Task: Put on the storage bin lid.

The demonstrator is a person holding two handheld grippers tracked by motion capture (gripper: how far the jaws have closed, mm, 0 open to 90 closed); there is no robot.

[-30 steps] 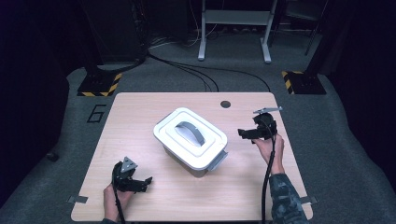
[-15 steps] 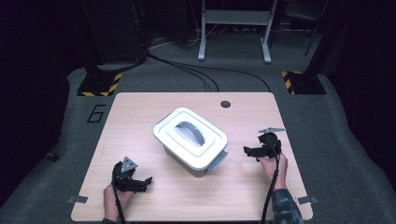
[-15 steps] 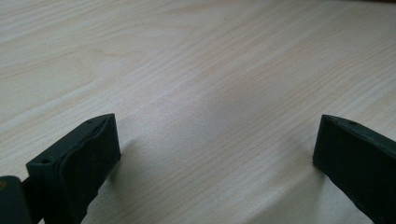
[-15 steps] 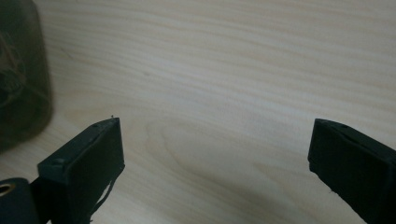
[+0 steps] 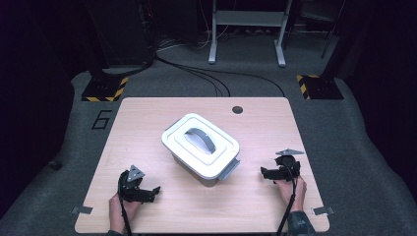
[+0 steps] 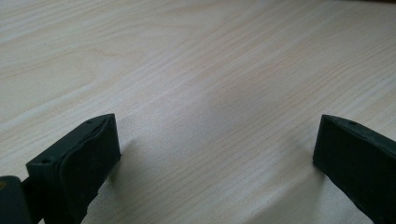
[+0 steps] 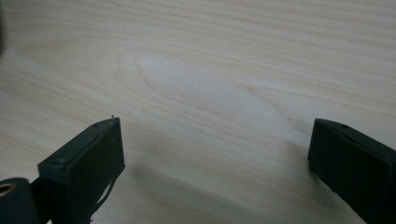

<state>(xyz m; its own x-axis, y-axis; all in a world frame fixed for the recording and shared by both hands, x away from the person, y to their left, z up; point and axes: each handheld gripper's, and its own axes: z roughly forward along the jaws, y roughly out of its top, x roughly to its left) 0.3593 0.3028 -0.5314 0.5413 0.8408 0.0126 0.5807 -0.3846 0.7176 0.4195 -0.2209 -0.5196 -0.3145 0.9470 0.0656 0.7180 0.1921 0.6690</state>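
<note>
Right claw (image 5: 265, 173) lower now, jaw roots cropped.

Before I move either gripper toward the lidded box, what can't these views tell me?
- What the white box holds: the shut lid hides it, high view.
- The box's far side clip: the lid hides it; the near grey clip shows.
- The box from the left gripper and right gripper views: they look at bare table.
</note>
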